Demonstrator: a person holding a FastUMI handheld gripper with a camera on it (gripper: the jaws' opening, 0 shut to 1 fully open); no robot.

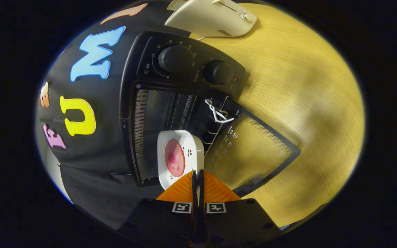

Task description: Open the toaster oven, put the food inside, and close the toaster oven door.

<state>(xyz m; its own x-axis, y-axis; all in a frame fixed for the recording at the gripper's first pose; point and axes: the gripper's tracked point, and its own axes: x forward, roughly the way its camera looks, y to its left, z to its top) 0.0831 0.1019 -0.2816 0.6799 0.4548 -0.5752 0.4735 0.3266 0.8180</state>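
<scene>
A white square plate (pixel 180 156) carrying a round slice of pink meat (pixel 174 158) sits low in the centre of the frame, at the mouth of the black toaster oven (pixel 171 86). The gripper (pixel 197 175) pinches the plate's near edge, its orange fingers (pixel 181 189) pressed nearly together. The oven's glass door (pixel 253 151) lies fully open on the wooden table (pixel 305 86). A white pop-up toaster (pixel 212 17) stands at the upper centre.

You see a pale wood-grain table (pixel 298 86) with a soft sheen, a matt black toaster oven (pixel 184 69), its door (pixel 250 151) dark glass, a thin wire rack (pixel 212 132), a glossy white plate (pixel 184 141), and ribbed orange fingers (pixel 215 189) pressed together on your hand-held gripper (pixel 197 179)
</scene>
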